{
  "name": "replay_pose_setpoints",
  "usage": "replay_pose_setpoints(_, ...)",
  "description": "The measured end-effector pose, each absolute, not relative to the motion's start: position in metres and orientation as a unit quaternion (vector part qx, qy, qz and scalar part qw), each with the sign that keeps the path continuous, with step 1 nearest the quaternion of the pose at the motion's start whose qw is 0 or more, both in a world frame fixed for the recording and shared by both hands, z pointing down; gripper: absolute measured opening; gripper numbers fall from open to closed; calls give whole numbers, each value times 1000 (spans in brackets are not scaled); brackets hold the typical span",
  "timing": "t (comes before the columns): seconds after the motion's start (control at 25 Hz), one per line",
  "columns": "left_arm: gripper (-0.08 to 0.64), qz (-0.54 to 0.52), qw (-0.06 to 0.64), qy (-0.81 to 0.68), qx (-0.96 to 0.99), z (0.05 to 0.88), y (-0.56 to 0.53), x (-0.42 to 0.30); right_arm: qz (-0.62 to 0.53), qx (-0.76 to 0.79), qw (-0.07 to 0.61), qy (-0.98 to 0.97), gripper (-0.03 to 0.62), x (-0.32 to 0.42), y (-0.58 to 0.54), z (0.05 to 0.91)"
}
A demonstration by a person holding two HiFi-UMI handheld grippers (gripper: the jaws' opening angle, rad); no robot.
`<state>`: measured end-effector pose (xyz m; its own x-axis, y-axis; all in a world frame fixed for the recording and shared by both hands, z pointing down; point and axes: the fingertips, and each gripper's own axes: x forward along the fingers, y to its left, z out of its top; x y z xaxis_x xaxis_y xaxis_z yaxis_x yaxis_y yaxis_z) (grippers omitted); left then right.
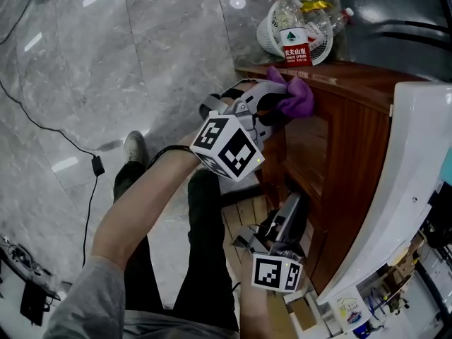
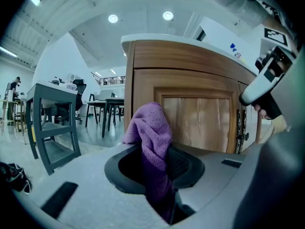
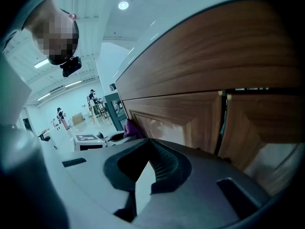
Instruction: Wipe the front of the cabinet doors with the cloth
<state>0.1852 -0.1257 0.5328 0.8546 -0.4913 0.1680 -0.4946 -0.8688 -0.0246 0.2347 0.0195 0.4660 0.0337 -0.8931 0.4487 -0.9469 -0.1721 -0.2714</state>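
A purple cloth point(image 1: 296, 97) is bunched in my left gripper point(image 1: 282, 103), which is shut on it. The cloth point(image 2: 152, 132) sticks up between the fingers close to the top corner of the brown wooden cabinet door point(image 2: 200, 120); I cannot tell whether it touches. The cabinet point(image 1: 353, 140) stands under a white countertop point(image 1: 417, 175). My right gripper point(image 1: 289, 207) hangs lower down, in front of the doors, shut with nothing in it. In the right gripper view its jaws point(image 3: 150, 168) point at the panelled door point(image 3: 190, 123), and the cloth point(image 3: 129, 127) shows far off.
A white basket of plastic bottles point(image 1: 296, 23) stands on the grey floor beyond the cabinet. A black cable with an adapter point(image 1: 97, 165) lies at the left. The person's legs and shoe point(image 1: 134, 147) are below. Bottles point(image 1: 349, 313) sit at lower right. Tables and chairs point(image 2: 57, 118) stand further off.
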Motion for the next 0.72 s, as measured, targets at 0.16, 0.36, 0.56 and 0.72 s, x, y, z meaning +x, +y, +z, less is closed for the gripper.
replay_pose_setpoints(0.16, 97, 76, 29, -267, 960, 532, -123, 185, 268, 718, 49, -640, 9, 238, 24, 464)
replay_pose_setpoints(0.36, 97, 67, 39, -272, 959, 532, -117, 189, 267, 722, 50, -636, 9, 245, 32, 464)
replay_pose_setpoints(0.56, 97, 65, 38, -265, 961, 532, -106, 199, 267, 726, 50, -632, 9, 253, 40, 465)
replay_pose_setpoints(0.72, 97, 60, 41, -266, 961, 533, -96, 210, 266, 728, 49, -630, 9, 257, 46, 465)
